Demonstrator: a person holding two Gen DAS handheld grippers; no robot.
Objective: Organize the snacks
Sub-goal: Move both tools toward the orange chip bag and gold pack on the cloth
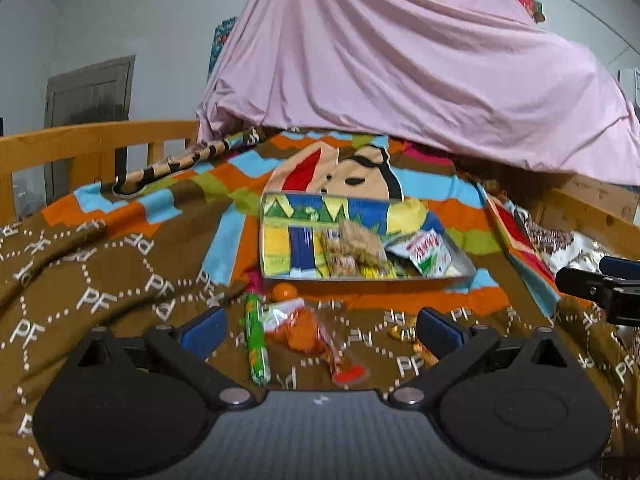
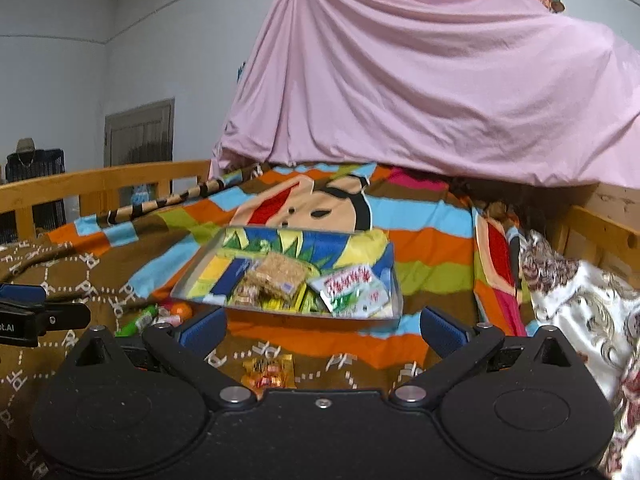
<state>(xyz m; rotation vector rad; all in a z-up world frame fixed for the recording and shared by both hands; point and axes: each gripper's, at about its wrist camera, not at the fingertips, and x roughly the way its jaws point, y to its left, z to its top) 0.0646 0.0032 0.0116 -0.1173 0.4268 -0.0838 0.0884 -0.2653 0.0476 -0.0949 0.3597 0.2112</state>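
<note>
A colourful shallow tray [image 1: 280,256] [image 2: 208,276] lies on the bed and holds cereal bars [image 1: 356,244] [image 2: 276,276] and a white-green packet [image 1: 430,254] [image 2: 352,290]. In front of it on the brown blanket lie a green candy tube [image 1: 256,340] [image 2: 138,320], an orange snack bag [image 1: 304,328], an orange ball [image 1: 285,292] [image 2: 182,310] and gold-wrapped candies [image 1: 412,340] [image 2: 268,370]. My left gripper [image 1: 320,328] is open and empty over the tube and bag. My right gripper [image 2: 322,328] is open and empty above the gold candies.
A pink sheet [image 1: 400,72] hangs over the far end of the bed. A wooden rail [image 1: 80,140] runs along the left and a wooden side [image 2: 600,232] on the right. A floral pillow [image 2: 580,300] lies at the right.
</note>
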